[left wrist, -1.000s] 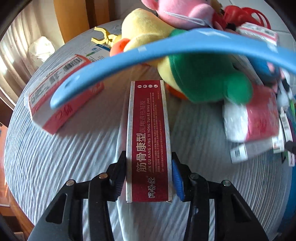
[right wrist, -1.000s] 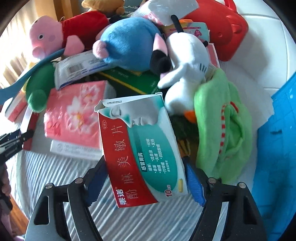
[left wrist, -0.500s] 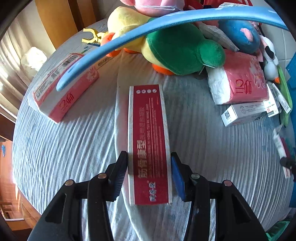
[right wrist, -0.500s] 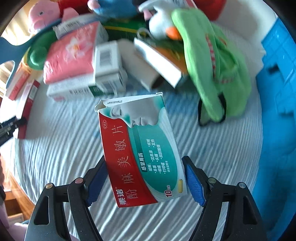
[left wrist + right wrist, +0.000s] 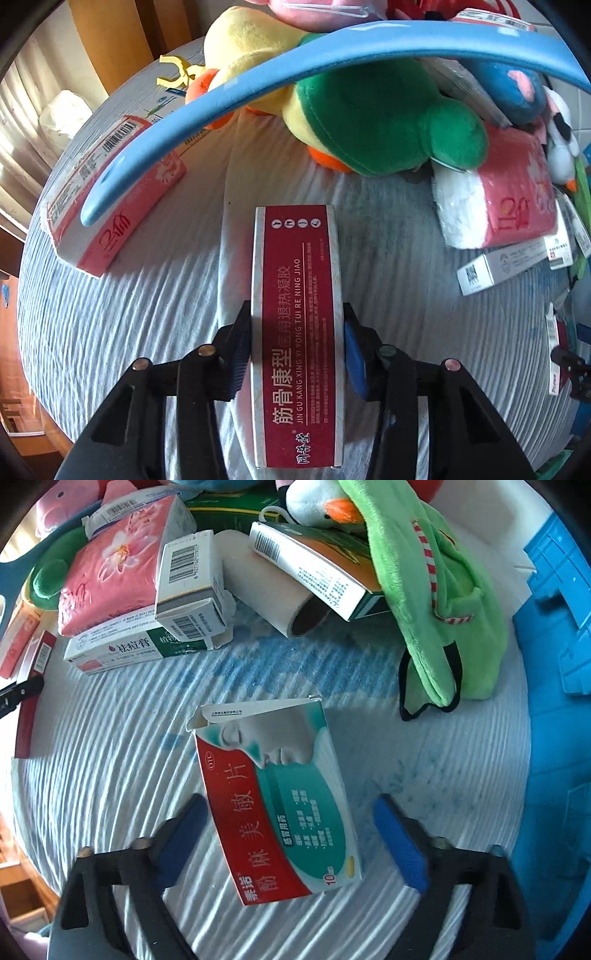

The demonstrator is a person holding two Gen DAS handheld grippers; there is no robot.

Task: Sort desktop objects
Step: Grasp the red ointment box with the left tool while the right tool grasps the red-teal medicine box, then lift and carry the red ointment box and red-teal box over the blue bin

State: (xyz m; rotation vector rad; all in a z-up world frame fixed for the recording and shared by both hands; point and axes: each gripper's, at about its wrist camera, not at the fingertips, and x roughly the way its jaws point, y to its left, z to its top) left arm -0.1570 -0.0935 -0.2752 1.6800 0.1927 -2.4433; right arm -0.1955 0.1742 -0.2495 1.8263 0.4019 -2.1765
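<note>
blue pads of the left gripper [image 5: 297, 345] pressed both long sides of a dark red box [image 5: 297, 332], its jaws clamped on it, and the box pointed away from the camera above the striped cloth [image 5: 147, 314] that covered the worktop. beyond it to the left a red and white carton [image 5: 110, 195] lay flat, with a curved blue strip [image 5: 295, 62] arching over it. farther back sat a green and yellow plush toy [image 5: 373, 118], and to the right a pink tissue pack [image 5: 506, 192] and a small white box [image 5: 502, 266].

in the right view the right gripper [image 5: 291, 834] stood with its jaws spread wide. a red and teal medicine box [image 5: 280, 801], its top flap open, lay between them on the striped cloth, close to the left pad, with a clear gap to the right one. whether the left pad touched it i could not tell. behind it were a long green and white box [image 5: 129, 650], a barcode box [image 5: 188, 583] on top of that, a white roll [image 5: 273, 594] and a green plush pouch [image 5: 439, 602]. a blue crate [image 5: 554, 664] stood at the right edge.
</note>
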